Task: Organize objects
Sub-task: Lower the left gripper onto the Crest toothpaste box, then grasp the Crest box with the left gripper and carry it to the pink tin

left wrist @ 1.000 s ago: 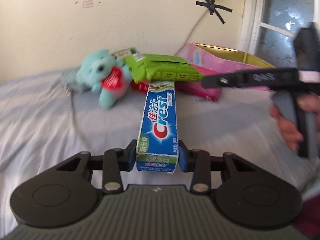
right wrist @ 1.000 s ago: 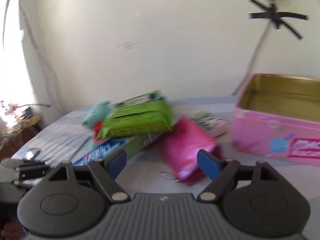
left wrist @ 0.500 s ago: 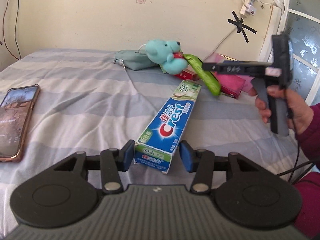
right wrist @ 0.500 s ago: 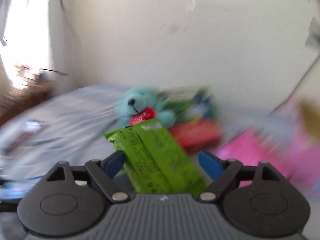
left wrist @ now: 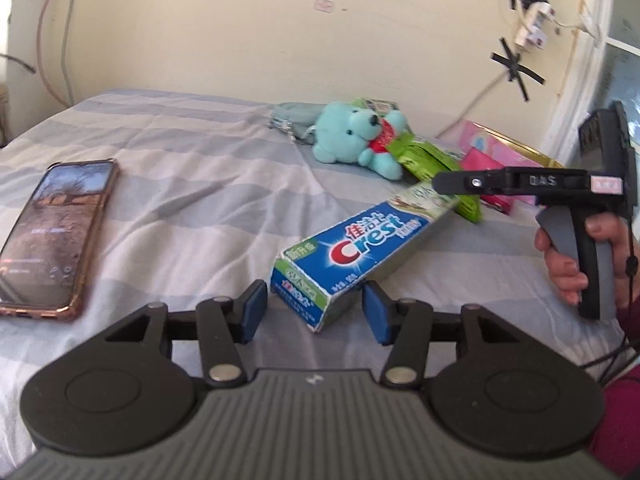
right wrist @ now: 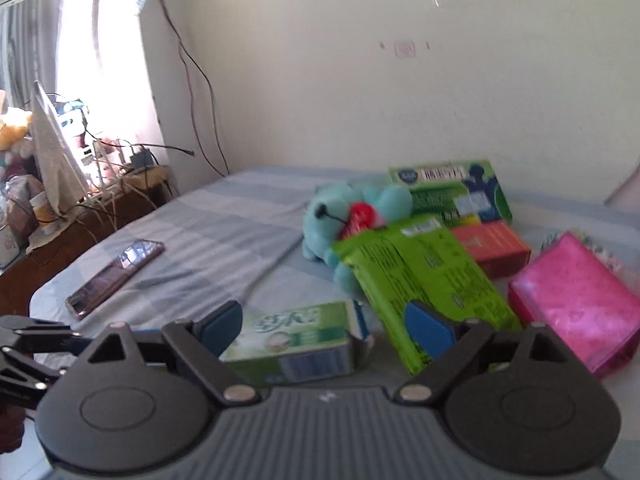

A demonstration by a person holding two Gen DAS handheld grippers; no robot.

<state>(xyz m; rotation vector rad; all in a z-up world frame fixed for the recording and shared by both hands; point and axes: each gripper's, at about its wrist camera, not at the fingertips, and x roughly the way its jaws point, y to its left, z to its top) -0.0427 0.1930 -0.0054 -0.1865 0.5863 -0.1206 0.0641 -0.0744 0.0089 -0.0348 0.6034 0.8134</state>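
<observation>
A blue and green Crest toothpaste box [left wrist: 360, 246] lies on the striped bed. My left gripper [left wrist: 314, 312] is open, its pads either side of the box's near end without touching. The box's far end shows in the right wrist view [right wrist: 298, 338]. My right gripper [right wrist: 324, 322] is open above that end; it also shows in the left wrist view [left wrist: 440, 181]. A green packet [right wrist: 420, 280] leans against the right pad, beside a teal teddy bear [right wrist: 344, 216].
A phone [left wrist: 56, 232] lies at the left of the bed. A pink pouch [right wrist: 576, 304], a red box [right wrist: 492, 246] and a green box [right wrist: 452, 188] lie behind the packet. A pink tin [left wrist: 500, 152] stands by the wall. A cluttered side table [right wrist: 80, 216] stands left.
My left gripper let go of the toothpaste box, which now lies on the bed, and drew back. My right gripper swung left and down over the green packet.
</observation>
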